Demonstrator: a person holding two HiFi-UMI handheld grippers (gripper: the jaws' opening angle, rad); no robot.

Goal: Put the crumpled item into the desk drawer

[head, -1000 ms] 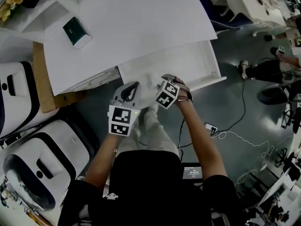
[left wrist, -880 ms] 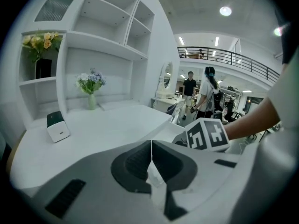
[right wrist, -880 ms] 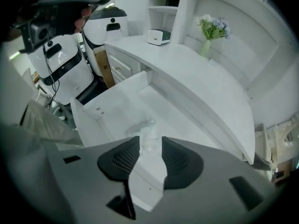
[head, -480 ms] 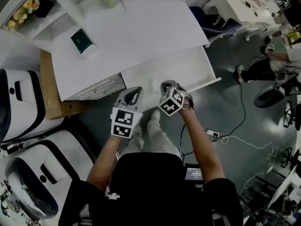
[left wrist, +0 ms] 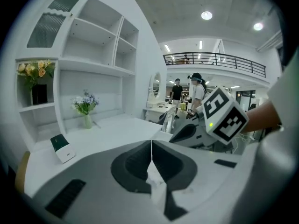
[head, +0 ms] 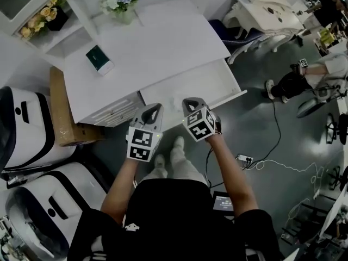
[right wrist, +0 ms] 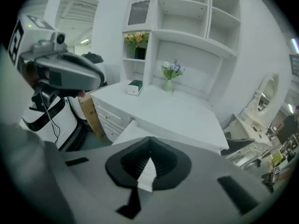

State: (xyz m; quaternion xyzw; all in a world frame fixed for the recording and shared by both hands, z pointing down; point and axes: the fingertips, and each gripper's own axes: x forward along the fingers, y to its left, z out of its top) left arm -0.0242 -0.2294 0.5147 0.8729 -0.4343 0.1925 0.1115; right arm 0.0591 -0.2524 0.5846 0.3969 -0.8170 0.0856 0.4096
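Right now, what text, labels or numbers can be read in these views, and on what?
No text reads clearly.
Green box on the desk: print too small to read.
Screen by the person's waist: digits blurred.
Left cube, right cube: square marker patterns only, no letters.

Desk (head: 163,48) smooth white painted (matt); box (head: 60,107) brown cardboard; floor (head: 255,129) smooth grey

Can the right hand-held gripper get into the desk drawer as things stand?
Probably yes: the desk drawer is pulled open with nothing over it, and the right hand-held gripper, jaws shut, hangs by its front edge.
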